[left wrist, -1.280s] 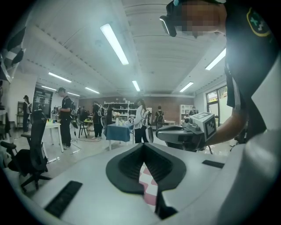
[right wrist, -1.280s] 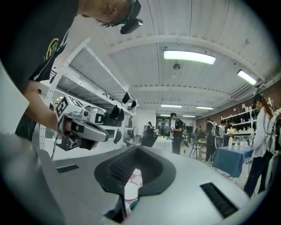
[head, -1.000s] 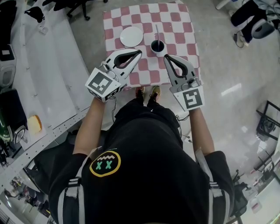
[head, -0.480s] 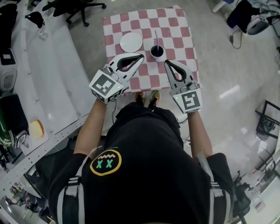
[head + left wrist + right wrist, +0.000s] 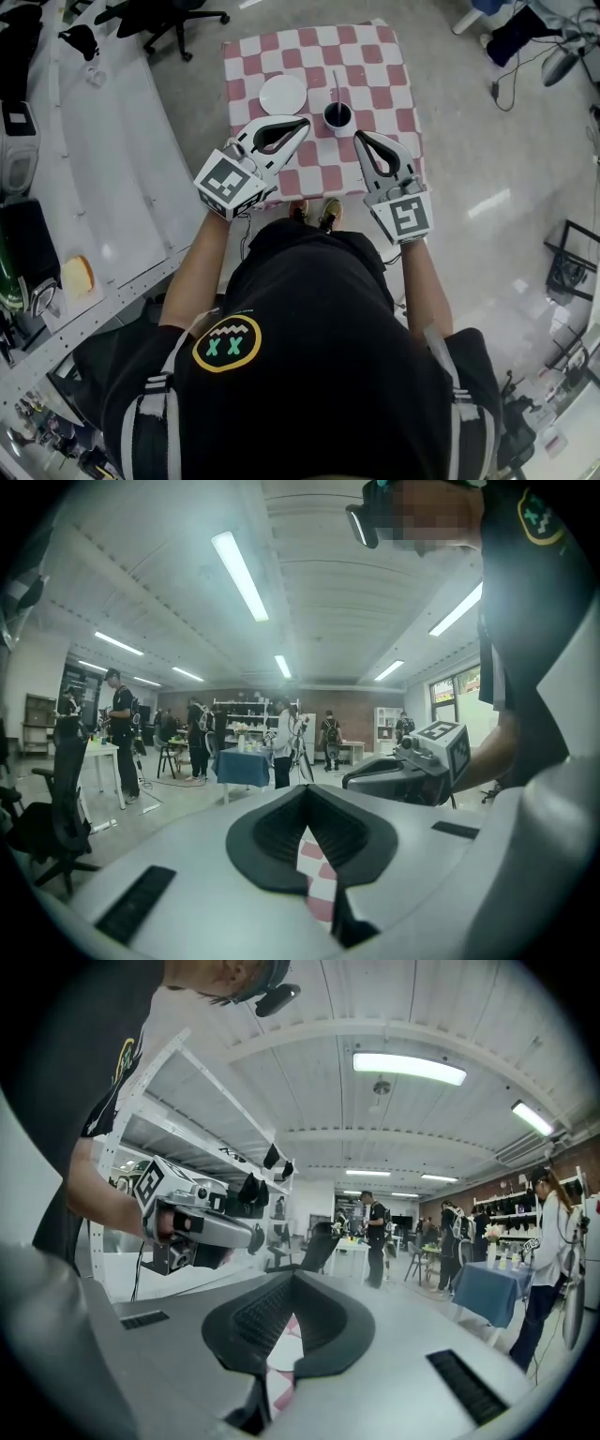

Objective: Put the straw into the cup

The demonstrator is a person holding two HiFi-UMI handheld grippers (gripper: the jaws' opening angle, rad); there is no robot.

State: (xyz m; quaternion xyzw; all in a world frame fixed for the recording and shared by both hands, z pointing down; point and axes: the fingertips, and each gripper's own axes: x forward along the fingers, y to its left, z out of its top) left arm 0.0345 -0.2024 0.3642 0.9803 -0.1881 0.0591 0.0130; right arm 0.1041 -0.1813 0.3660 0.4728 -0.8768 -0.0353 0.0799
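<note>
On the checked surface (image 5: 375,56) stands the cup (image 5: 338,116), and the straw (image 5: 335,86) is in it. Its lower end sits down inside the mouth, and its upper part leans out over the cup's far rim, away from the person. The cup's inside looks dark; the head view is too small to tell whether that is liquid or shadow. Left of the cup and a little beyond it lies a white plate (image 5: 282,94) with nothing on it, near the cup but apart from it.

The left gripper (image 5: 302,123) comes in from the cup's near-left, its tip close to the cup without touching. Its own view shows the jaws clenched tip to tip with nothing between them — only a sliver of red-and-white cloth shows through the hollow behind the tip. The right gripper (image 5: 357,137) lies just on the cup's near-right, also apart from it. It too is squeezed closed on nothing, with a patch of cloth and something white seen through its hollow.

Neither gripper view shows the cup or straw; each gripper's own body blocks the surface below it. From the head, the two grippers cover the surface's edge nearest the person, and the person's torso fills the lower part of the view. Well to the cup's left runs a white rack (image 5: 122,169); the small things on it are too tiny to name.
</note>
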